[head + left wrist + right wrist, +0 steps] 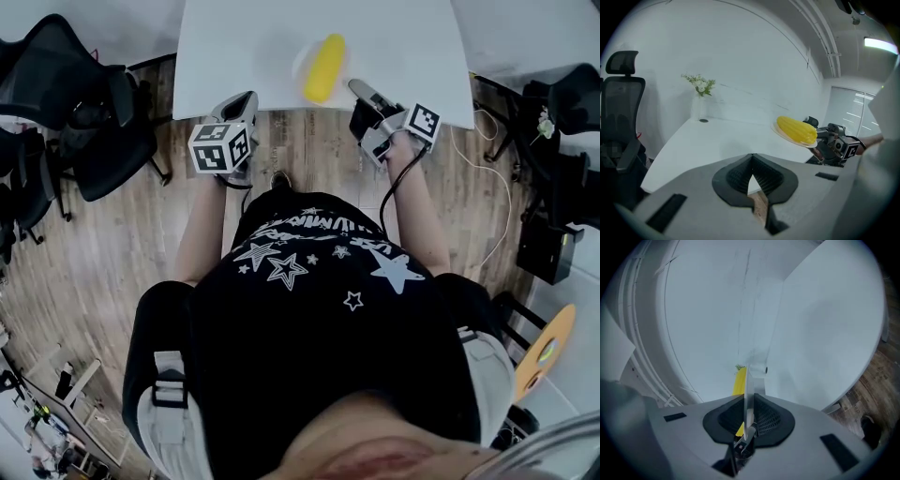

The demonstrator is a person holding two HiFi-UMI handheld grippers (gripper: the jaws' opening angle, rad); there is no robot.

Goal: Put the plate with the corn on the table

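We've got the right gripper (361, 91) pinched on the plate (302, 67) rim, prob. so the corn (324, 67) can't roll off, w/ the plate just over the table (234, 47) edge at 12 o'clock, while the left gripper (242, 105), jaws together & empty, hangs clear at 11.

Corn (739, 383) mostly hidden behind plate (749, 399) edge; table (244, 56) far end cut off by frame top.

The right gripper (746, 425) pinches the edge-on plate (749, 390) bearing corn (739, 382) between its fingers (769, 420), over the table (820, 333).
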